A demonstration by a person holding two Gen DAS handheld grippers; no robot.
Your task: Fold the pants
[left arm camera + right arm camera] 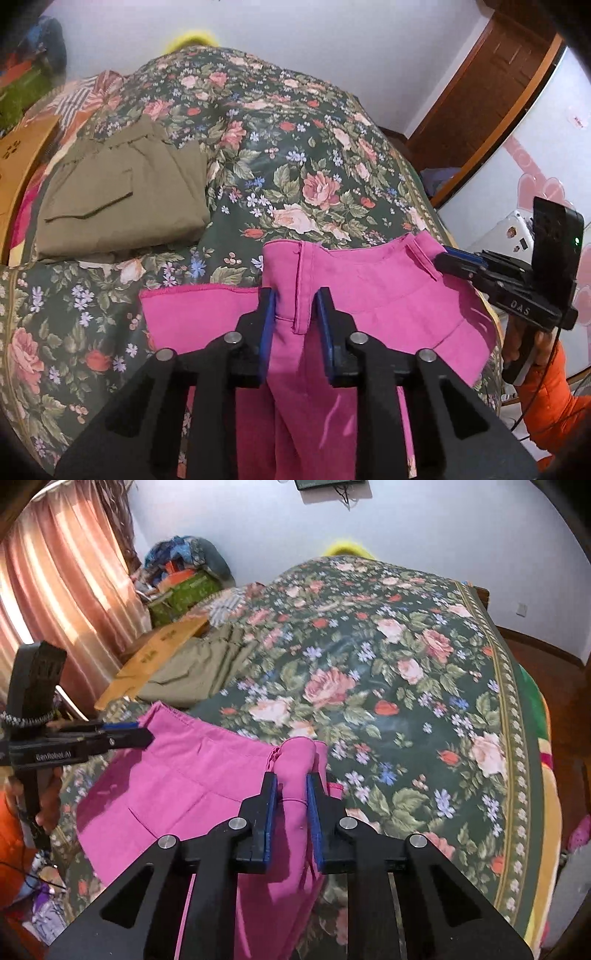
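Pink pants [369, 288] lie on the floral bedspread [295, 147], their waistband lifted at the near edge. My left gripper [294, 306] is shut on a fold of the waistband at its left end, pink cloth filling the gap between the blue pads. In the right wrist view my right gripper [293, 782] is shut on a bunched corner of the same pink pants [177, 775] at the other end. Each gripper shows in the other's view: the right gripper [454, 262] at the waistband's right end, the left gripper [136, 734] at its left end.
Folded olive pants [122, 199] [195, 672] rest on the bedspread [406, 683] at the far left, beside a cardboard sheet [159, 646]. A curtain [55, 590] and a heap of things stand beyond. An orange sleeve [554, 398] and a wooden door [480, 92] are on the right.
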